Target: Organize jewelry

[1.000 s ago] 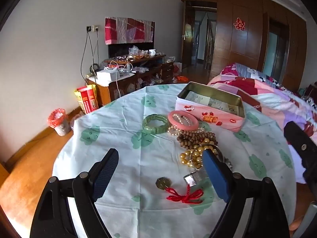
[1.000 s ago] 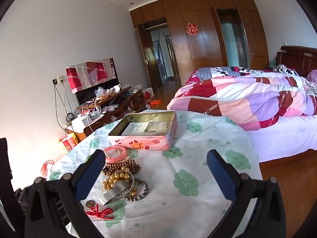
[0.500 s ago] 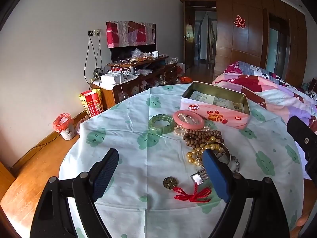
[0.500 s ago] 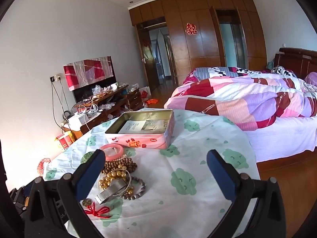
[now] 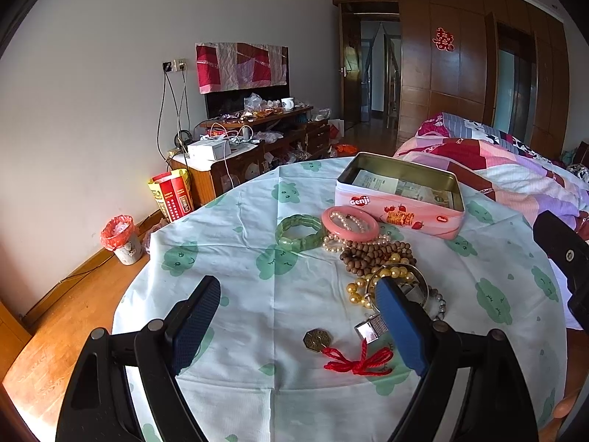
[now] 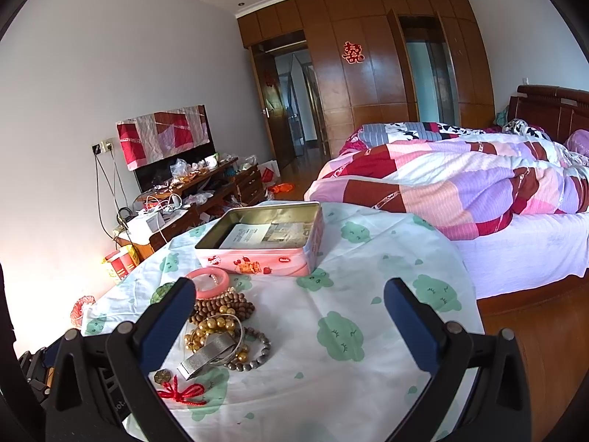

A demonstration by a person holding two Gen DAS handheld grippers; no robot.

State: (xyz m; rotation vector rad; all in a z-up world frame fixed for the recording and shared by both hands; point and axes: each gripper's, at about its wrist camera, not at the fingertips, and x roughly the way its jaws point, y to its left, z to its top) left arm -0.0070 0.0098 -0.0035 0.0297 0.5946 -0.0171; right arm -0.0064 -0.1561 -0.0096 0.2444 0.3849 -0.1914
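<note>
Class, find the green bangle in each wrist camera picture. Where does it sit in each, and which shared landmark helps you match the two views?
Left wrist view: the green bangle lies in full view at centre, left of the pink bangle.
Right wrist view: only a sliver of the green bangle shows at left, mostly hidden behind a gripper finger.
Shared landmark: the open pink tin, just behind the pile.

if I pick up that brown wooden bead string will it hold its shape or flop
The brown bead string lies coiled in slack loops, so it will probably droop and uncoil. It touches the yellow beads and may drag them. It looks fairly light.
</note>
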